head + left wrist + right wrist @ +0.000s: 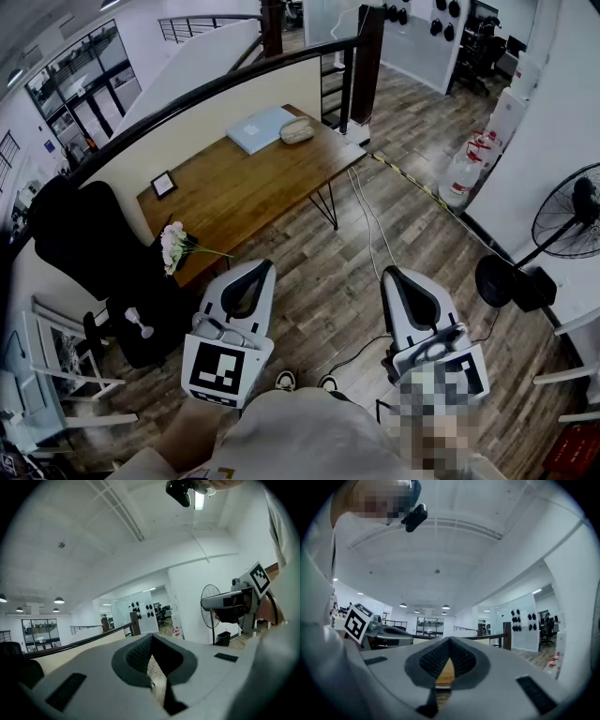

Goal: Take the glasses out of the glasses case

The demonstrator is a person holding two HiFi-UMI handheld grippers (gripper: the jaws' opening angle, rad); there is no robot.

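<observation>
Glasses case [297, 130], one only, lies shut at the table's [234, 192] far end, just beside one light-blue pad [258, 128], with its long axis across the head view. Two hand-held grippers, left [258, 267] and right [392, 272], are pressed together and empty, well short of the table. The case lies ahead, and the left seems nearer.

Brown table [246, 187]; blue folder [256, 129] (cream glasses case [297, 131]).

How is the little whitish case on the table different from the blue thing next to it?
The glasses case is cream, rounded and small; the blue pad is light blue, flat, rectangular and bigger. Both lie side by side at the far end of the wooden table.
</observation>
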